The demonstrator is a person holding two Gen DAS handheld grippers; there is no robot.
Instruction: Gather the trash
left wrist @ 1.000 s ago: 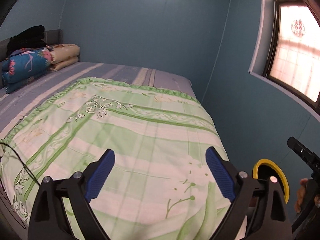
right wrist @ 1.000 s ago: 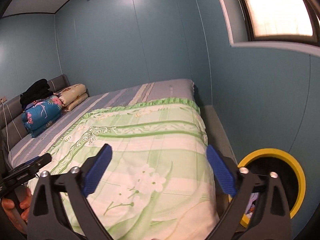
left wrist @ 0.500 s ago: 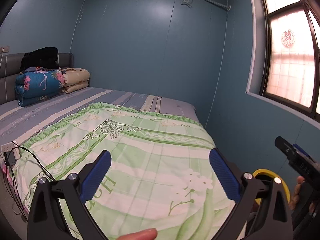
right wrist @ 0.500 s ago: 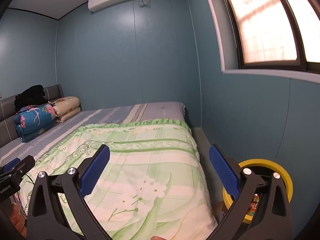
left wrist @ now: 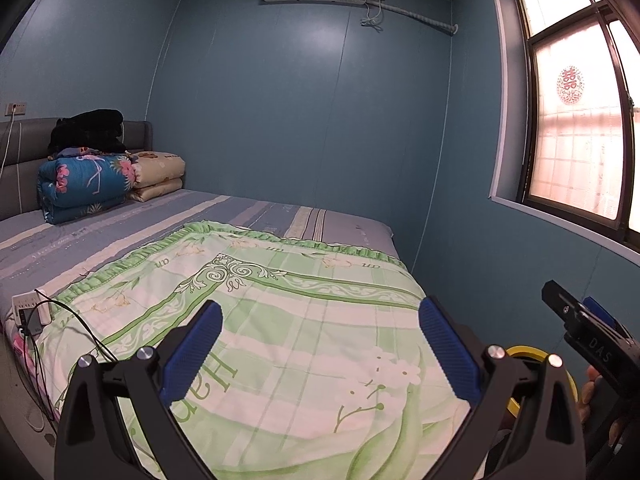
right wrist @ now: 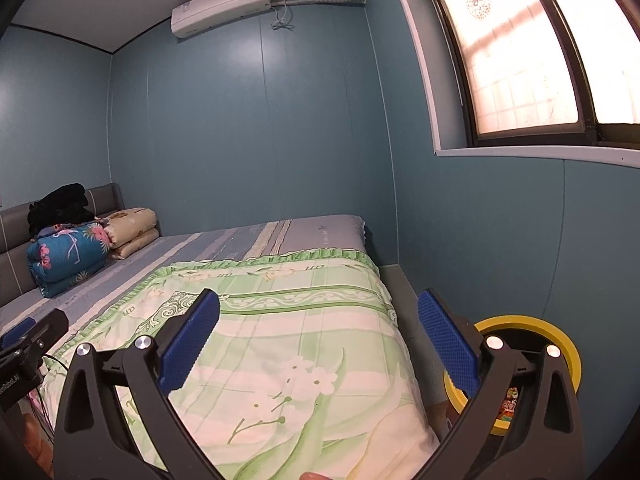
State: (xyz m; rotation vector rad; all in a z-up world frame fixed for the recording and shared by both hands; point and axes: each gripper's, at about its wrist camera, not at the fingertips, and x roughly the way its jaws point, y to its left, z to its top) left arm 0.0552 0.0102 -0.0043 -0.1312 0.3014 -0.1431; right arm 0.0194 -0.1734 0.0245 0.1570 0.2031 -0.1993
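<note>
A yellow-rimmed trash bin (right wrist: pixel 528 332) stands on the floor at the bed's right side, below the window; coloured wrappers (right wrist: pixel 509 405) show inside it. In the left wrist view only part of the bin's rim (left wrist: pixel 520 351) shows behind a finger. My left gripper (left wrist: pixel 320 348) is open and empty above the green floral bedspread (left wrist: pixel 280 320). My right gripper (right wrist: pixel 318 340) is open and empty above the bedspread's right part (right wrist: pixel 288 332), with the bin behind its right finger. I see no loose trash on the bed.
Folded quilts (left wrist: pixel 92 184) and a black garment (left wrist: pixel 86 130) are piled at the grey headboard. A white power strip with black cables (left wrist: pixel 30 312) lies at the bed's left edge. Blue walls, a window (right wrist: pixel 520 60) and a narrow floor strip (right wrist: pixel 404 300) border the bed's right side.
Both grippers have tilted upward, so the far wall, air conditioner and window now show more. Both stay open and empty.
</note>
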